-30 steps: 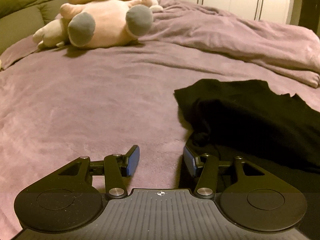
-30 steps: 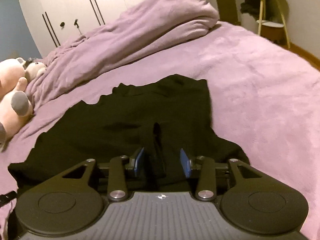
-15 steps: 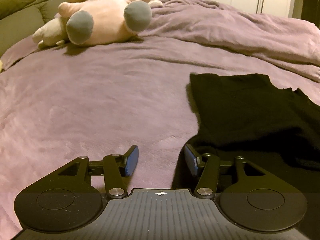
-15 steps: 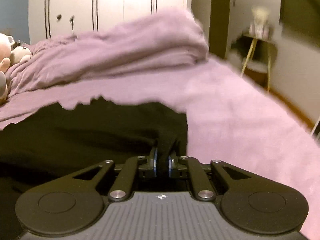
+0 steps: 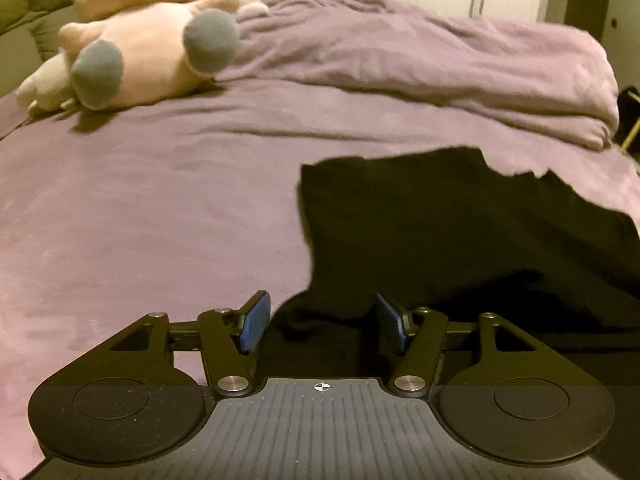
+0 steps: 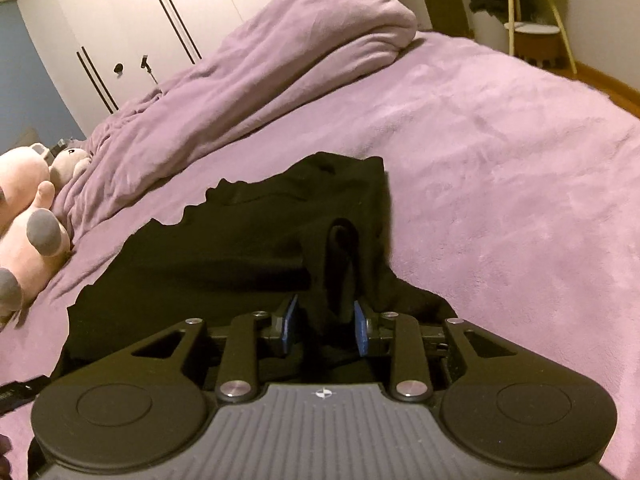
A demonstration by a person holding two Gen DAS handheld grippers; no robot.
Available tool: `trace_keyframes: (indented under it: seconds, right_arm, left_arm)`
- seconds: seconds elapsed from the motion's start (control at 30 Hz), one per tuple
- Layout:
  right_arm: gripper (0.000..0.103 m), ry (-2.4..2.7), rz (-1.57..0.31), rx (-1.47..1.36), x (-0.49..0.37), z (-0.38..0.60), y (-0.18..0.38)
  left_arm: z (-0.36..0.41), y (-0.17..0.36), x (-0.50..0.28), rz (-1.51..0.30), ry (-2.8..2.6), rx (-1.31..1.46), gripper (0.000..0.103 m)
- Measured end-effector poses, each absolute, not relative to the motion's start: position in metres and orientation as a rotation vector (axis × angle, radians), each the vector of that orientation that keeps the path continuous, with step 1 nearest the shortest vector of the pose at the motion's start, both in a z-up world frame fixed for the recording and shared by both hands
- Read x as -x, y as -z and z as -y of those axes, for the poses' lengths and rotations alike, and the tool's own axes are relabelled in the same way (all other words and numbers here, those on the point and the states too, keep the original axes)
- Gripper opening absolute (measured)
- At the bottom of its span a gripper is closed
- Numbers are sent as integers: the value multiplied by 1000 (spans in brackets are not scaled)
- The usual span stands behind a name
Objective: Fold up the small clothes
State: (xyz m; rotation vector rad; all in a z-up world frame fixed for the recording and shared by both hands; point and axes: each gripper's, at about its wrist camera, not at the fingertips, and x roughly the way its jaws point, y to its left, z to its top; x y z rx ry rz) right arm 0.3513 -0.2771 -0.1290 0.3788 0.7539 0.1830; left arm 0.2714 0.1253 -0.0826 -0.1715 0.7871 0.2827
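Note:
A black garment [image 5: 460,232] lies spread on the purple bed cover [image 5: 160,208]. My left gripper [image 5: 322,322] is open over the garment's near left corner, with black cloth between its blue pads. In the right wrist view the same garment [image 6: 240,248] shows a raised fold [image 6: 342,256] near its right edge. My right gripper [image 6: 325,326] is open, its blue pads on either side of that fold and apart from it.
A bunched purple duvet [image 5: 440,56] lies across the far side of the bed. Pink and grey plush toys [image 5: 148,56] lie at the far left. White wardrobe doors [image 6: 132,32] stand behind. A small side table [image 6: 532,28] stands off the bed's right.
My right gripper was shut on the fold half a second ago and has opened. My left gripper moved right, so the garment's corner now lies between its pads.

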Motion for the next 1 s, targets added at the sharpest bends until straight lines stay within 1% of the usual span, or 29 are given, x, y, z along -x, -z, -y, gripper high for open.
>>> trace_keyframes:
  seconds: [0.03, 0.07, 0.17, 0.23, 0.33, 0.37, 0.4, 0.47, 0.5, 0.57, 0.6, 0.63, 0.67, 0.83, 1.0]
  right_arm:
    - [13, -188, -756, -374, -354, 277, 129]
    - [8, -200, -761, -369, -356, 277, 128]
    - [7, -240, -745, -389, -363, 279, 117]
    - [7, -311, -710, -571, -367, 296, 111]
    - [6, -414, -629, -918, -369, 331, 116]
    - [6, -419, -619, -969, -368, 340, 120]
    - [6, -391, -631, -937, -369, 344, 120]
    - [11, -247, -705, -691, -369, 340, 118]
    - [13, -205, -735, -628, -368, 339, 120]
    - [19, -219, -777, -667, -364, 345, 128]
    - [24, -233, -779, -690, -361, 348, 130]
    - [33, -246, -769, -691, -357, 347, 129]
    - [35, -257, -762, -677, -354, 344, 127]
    - [36, -299, -779, -678, -350, 328, 127]
    - [36, -271, -807, -703, -351, 323, 137]
  left_arm:
    - [-123, 84, -274, -793, -282, 161, 64]
    - [-120, 86, -277, -795, -279, 146, 64]
    - [-115, 88, -281, -805, -267, 112, 65]
    - [-114, 87, -281, -799, -253, 98, 67]
    - [-119, 90, -279, -804, -263, 89, 68]
    - [-123, 91, -277, -810, -275, 104, 67]
    - [-129, 91, -274, -815, -276, 132, 67]
    - [-137, 87, -266, -820, -262, 199, 66]
    - [-139, 84, -263, -817, -245, 231, 66]
    - [-142, 78, -256, -804, -193, 293, 66]
    - [-140, 75, -253, -797, -160, 315, 66]
    - [-137, 72, -251, -789, -128, 327, 67]
    - [-133, 71, -251, -785, -105, 325, 68]
    - [-100, 78, -260, -794, -67, 237, 70]
    - [-75, 76, -271, -791, -25, 239, 68]
